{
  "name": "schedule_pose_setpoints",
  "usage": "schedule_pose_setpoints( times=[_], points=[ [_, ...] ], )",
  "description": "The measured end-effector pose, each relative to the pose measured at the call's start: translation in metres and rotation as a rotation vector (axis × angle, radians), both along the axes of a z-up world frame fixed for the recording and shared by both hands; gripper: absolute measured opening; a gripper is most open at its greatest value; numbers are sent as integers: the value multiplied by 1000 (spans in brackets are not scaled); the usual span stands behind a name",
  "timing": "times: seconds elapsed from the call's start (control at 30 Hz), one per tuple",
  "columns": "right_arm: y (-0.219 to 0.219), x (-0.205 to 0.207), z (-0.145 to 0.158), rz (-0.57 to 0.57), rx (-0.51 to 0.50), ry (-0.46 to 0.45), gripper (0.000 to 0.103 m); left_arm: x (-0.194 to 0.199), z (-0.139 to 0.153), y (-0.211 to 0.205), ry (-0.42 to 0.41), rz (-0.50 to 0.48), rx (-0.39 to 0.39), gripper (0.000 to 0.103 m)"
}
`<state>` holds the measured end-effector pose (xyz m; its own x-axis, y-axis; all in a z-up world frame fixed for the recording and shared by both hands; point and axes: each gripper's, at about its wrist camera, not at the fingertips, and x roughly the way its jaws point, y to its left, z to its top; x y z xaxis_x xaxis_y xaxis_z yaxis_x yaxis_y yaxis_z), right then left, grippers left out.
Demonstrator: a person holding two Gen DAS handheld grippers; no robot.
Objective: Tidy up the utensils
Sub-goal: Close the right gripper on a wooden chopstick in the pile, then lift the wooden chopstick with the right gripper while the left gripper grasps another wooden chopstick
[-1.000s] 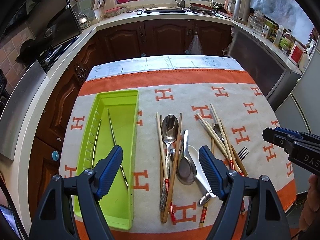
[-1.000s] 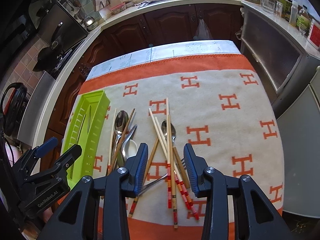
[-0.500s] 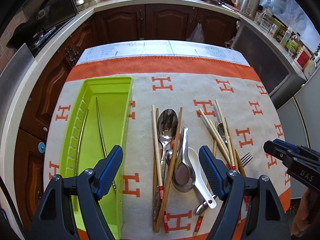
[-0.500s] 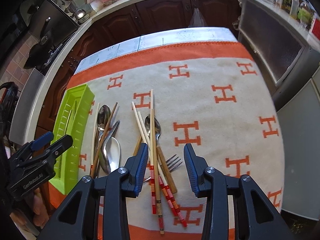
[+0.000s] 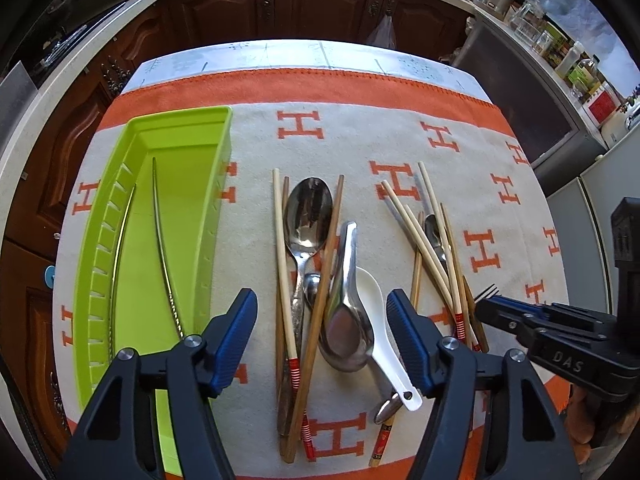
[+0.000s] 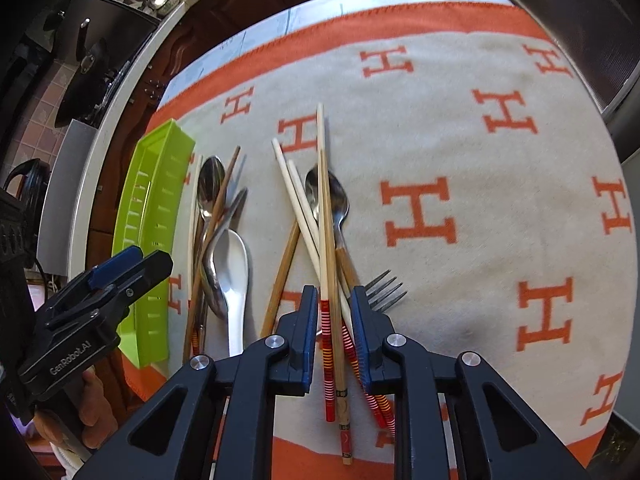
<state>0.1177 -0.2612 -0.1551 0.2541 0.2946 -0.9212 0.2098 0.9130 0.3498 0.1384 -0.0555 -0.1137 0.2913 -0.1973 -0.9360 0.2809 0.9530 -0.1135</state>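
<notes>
Loose utensils lie on an orange-and-cream cloth [image 5: 360, 140]. My left gripper [image 5: 322, 312] hovers over a pile of wooden chopsticks [image 5: 280, 248], a large metal spoon [image 5: 308, 212], a steel ladle spoon [image 5: 344, 320] and a white ceramic spoon [image 5: 384, 344]. Its jaws are closing, with the pile between them and untouched. My right gripper [image 6: 334, 296] is low over a second pile, with red-banded chopsticks [image 6: 326, 240] between its narrow, closing jaws. A fork [image 6: 384, 288] and a spoon [image 6: 340, 196] lie under that pile. The green tray [image 5: 224, 128] on the left holds two metal chopsticks [image 5: 164, 248].
Dark wooden kitchen cabinets [image 5: 328, 12] and a pale counter ring the table. A stove [image 6: 92, 60] stands at the far left. The cloth's right half [image 6: 500, 160] carries no utensils. The right gripper's body [image 5: 560, 340] hangs just right of the left one.
Both grippers have sunk toward the table and tipped further down. The right jaws have narrowed around the red-banded chopsticks. The left jaws have narrowed slightly.
</notes>
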Motion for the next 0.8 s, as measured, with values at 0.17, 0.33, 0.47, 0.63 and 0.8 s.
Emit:
schedule_pose_setpoints(
  times=[0.17, 0.33, 0.47, 0.63, 0.8],
  points=[
    [9, 6, -18, 12, -11, 26, 13, -2, -1, -3, 9, -6, -8, 66],
    [16, 13, -26, 26, -9, 30, 9, -3, -3, -3, 18, -5, -10, 66],
    [20, 14, -25, 29, -28, 18, 5, -4, -5, -5, 23, -10, -9, 66],
    [18, 12, -24, 37, -36, 12, 6, -6, -7, -12, 26, -23, 0, 66],
    [21, 14, -21, 56, -85, 5, 6, -8, -8, -17, 31, -32, 0, 66]
  ],
)
